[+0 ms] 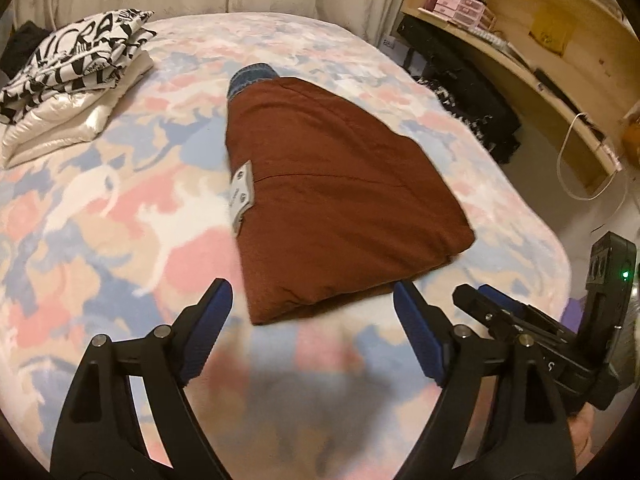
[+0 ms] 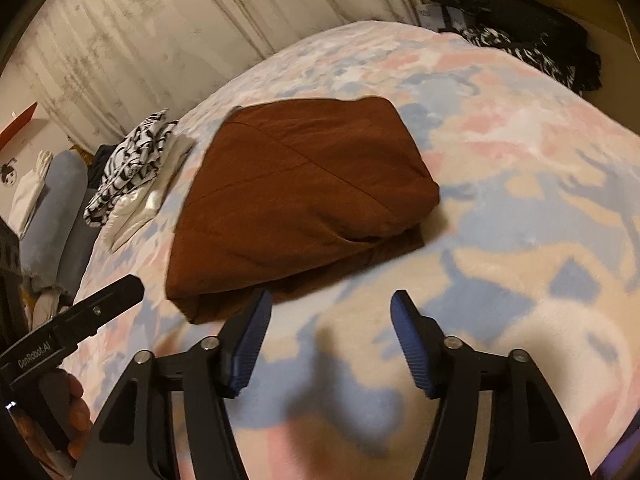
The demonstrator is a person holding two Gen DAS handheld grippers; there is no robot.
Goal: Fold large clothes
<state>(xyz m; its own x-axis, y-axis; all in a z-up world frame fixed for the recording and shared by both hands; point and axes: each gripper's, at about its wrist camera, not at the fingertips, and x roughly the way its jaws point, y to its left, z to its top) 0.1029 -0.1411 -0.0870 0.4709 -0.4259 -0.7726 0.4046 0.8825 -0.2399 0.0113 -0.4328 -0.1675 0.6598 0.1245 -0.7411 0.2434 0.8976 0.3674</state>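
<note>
In the left wrist view, a folded brown garment is seen lying mid-bed, a stack of folded clothes far left. The left claw is held wide open, empty. In the right wrist view, the right claw is spread wide, gripping nothing, just short of the garment.

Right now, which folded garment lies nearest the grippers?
The rust-brown garment, alone mid-bed just ahead of both; the black-and-white one sits stacked on a white one far off.
</note>
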